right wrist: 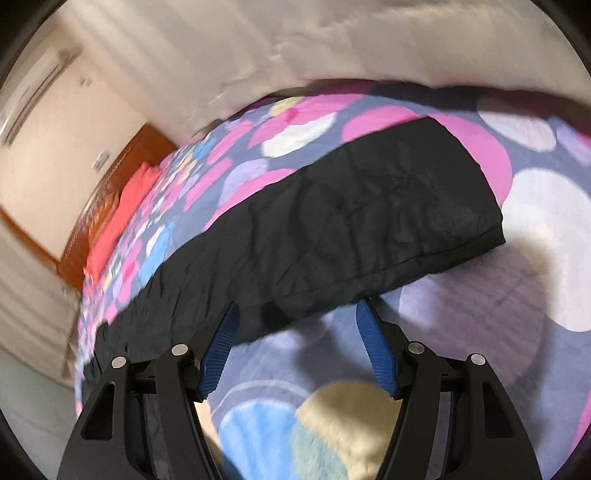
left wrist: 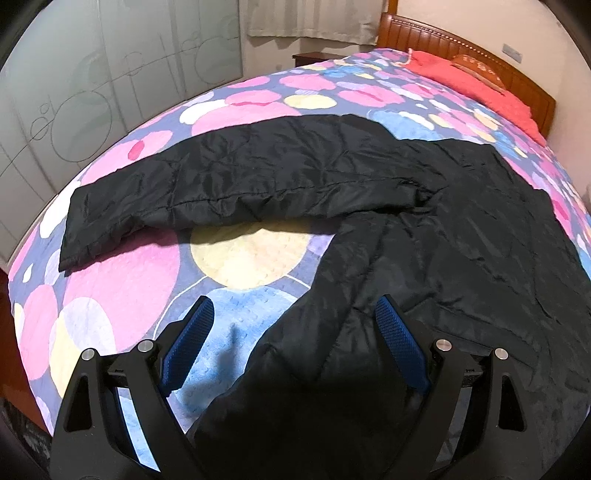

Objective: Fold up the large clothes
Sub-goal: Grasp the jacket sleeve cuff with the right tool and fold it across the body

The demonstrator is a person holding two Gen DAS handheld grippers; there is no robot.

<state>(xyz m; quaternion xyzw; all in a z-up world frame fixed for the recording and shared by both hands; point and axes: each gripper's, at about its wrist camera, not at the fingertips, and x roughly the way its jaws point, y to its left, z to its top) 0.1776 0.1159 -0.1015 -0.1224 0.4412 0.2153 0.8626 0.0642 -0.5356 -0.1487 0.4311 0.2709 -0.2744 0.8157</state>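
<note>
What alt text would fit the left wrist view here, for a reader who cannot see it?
A black padded jacket lies spread on a bed with a quilt of pink, blue and yellow circles, one sleeve stretched out to the left. The left gripper hangs open over the jacket's near edge; a red pillow rests by the wooden headboard.

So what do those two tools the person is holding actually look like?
Both look the same. The left tool and the right tool each have two matte black angular arms with triangular cut-outs and round silver pins at the joints. Each arm ends in a bright blue finger with a finely ribbed, grippy face. No cables, lettering or sleeves show.
</note>
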